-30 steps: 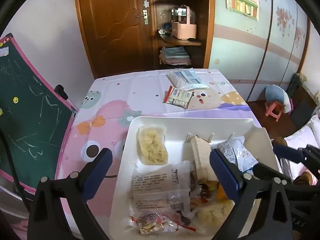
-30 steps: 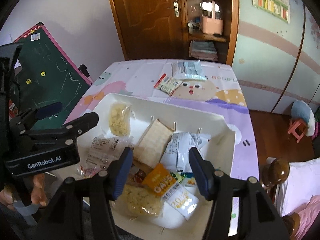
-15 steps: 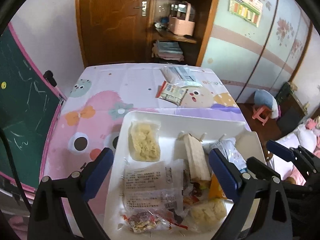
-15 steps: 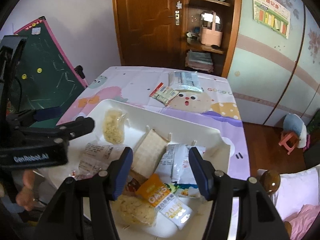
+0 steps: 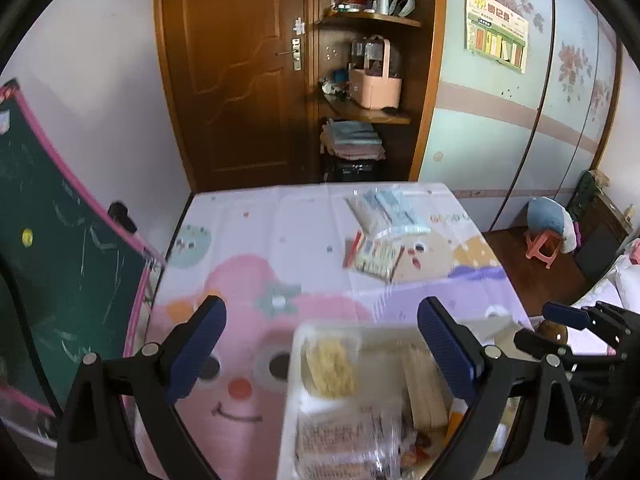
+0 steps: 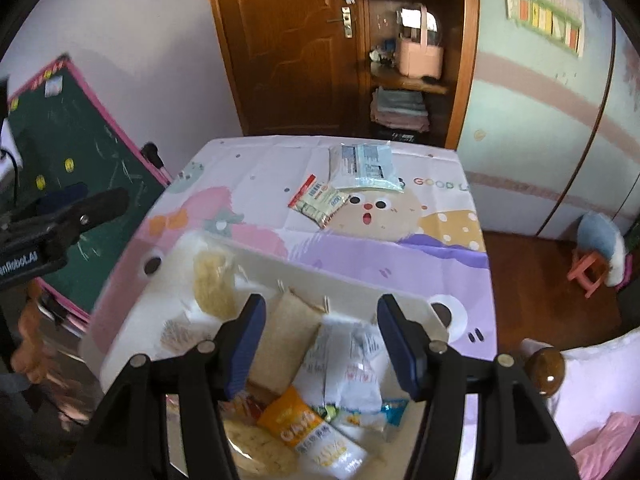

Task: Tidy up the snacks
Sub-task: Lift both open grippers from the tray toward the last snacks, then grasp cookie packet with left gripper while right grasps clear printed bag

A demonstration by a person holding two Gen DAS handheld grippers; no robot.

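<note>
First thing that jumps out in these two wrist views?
The white rectangular plastic tray heaped with snack packets, at the table's near edge on the pastel cartoon tablecloth. Both tools, left tool and right tool, hang open and empty above it. Two more packets, a red-edged one and a pale blue one, lie at the far end.

Dim daylight, motion blur, fisheye warp

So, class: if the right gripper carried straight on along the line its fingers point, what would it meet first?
Probably the white snack packet lying in the white tray, seen between the right gripper's open fingers; depth is unclear.
</note>
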